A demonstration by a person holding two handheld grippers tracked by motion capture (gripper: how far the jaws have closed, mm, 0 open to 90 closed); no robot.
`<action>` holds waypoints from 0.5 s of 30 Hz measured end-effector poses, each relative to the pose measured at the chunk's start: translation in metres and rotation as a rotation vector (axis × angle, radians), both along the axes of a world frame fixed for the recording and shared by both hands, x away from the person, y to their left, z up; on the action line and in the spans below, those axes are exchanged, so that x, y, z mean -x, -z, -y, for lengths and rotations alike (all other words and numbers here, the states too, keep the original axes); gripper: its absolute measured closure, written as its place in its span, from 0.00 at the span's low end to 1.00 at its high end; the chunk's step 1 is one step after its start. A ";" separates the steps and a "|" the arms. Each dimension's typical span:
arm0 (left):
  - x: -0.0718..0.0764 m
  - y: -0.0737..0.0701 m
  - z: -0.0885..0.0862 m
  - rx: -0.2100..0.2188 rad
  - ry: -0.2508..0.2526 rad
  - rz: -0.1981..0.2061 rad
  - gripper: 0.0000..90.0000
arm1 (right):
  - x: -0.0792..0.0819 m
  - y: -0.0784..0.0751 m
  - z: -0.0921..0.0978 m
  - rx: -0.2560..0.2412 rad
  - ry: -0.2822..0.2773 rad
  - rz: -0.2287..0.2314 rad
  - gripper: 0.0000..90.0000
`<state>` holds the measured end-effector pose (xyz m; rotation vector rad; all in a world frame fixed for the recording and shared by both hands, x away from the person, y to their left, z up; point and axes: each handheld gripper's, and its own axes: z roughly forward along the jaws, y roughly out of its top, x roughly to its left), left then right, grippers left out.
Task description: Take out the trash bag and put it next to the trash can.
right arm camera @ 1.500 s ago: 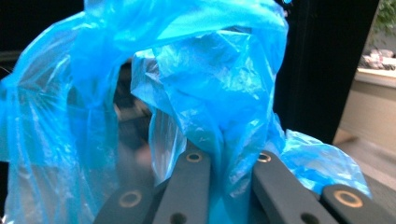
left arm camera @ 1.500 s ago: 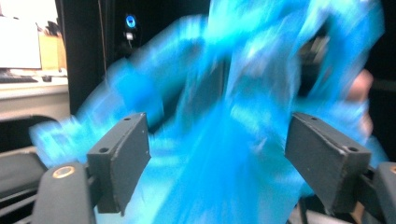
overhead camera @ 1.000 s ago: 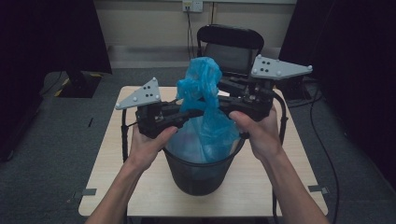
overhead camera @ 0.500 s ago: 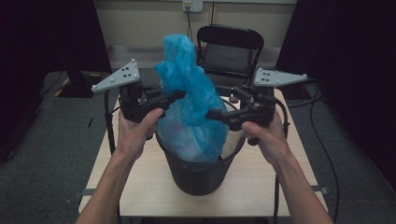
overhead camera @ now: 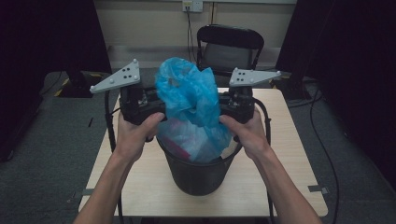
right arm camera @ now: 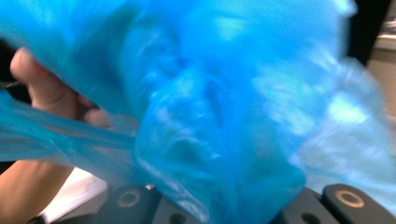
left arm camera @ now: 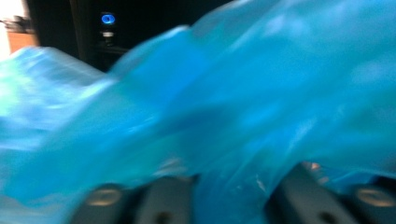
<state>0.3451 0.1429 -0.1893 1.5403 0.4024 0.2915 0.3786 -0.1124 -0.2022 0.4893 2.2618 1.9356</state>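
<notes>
A blue plastic bag [overhead camera: 189, 100] rises out of a black bin [overhead camera: 196, 175] standing on the wooden table [overhead camera: 289, 154]. Pinkish contents show through the bag's lower part. My left gripper [overhead camera: 161, 109] presses into the bag's left side and my right gripper [overhead camera: 222, 105] into its right side, both at the bunched neck above the bin rim. In the left gripper view the blue plastic [left arm camera: 233, 107] is gathered between the jaws and hides their tips. The right gripper view has the bag [right arm camera: 224, 116] bunched over its jaws, with the other hand [right arm camera: 42, 84] behind it.
A black folding chair [overhead camera: 229, 46] stands behind the table's far edge. Cables trail from both grippers down the table's sides. Bare tabletop lies right and left of the bin. Dark curtains flank the room.
Both grippers have come down and closer together. The bag, stretched tall half a second ago, is now bunched lower between them.
</notes>
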 end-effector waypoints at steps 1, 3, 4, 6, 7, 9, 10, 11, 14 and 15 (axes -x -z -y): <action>0.000 0.003 -0.002 -0.015 -0.019 -0.011 0.59 | -0.001 -0.002 0.005 -0.020 0.016 0.001 1.00; -0.002 0.009 -0.004 -0.063 -0.058 -0.030 0.44 | -0.003 -0.007 0.013 -0.053 0.037 0.007 1.00; -0.003 0.013 -0.005 -0.085 -0.081 -0.039 0.40 | -0.003 -0.010 0.017 -0.061 0.054 0.012 1.00; -0.004 0.022 -0.010 -0.098 -0.090 -0.052 0.32 | -0.003 -0.015 0.023 -0.065 0.086 0.024 1.00; -0.004 0.027 -0.013 -0.090 -0.088 -0.066 0.31 | -0.003 -0.018 0.027 -0.060 0.108 0.036 1.00; -0.006 0.036 -0.019 -0.099 -0.092 -0.066 0.31 | -0.004 -0.022 0.035 -0.079 0.130 0.036 1.00; -0.006 0.039 -0.021 -0.106 -0.098 -0.080 0.31 | -0.005 -0.023 0.039 -0.087 0.136 0.036 1.00; -0.007 0.040 -0.024 -0.102 -0.097 -0.078 0.30 | -0.006 -0.024 0.042 -0.090 0.146 0.040 1.00; -0.006 0.034 -0.032 -0.032 -0.081 -0.069 0.27 | -0.006 -0.024 0.044 -0.079 0.154 0.050 1.00; -0.004 0.028 -0.034 -0.012 -0.080 -0.059 0.25 | -0.006 -0.023 0.043 -0.067 0.152 0.052 1.00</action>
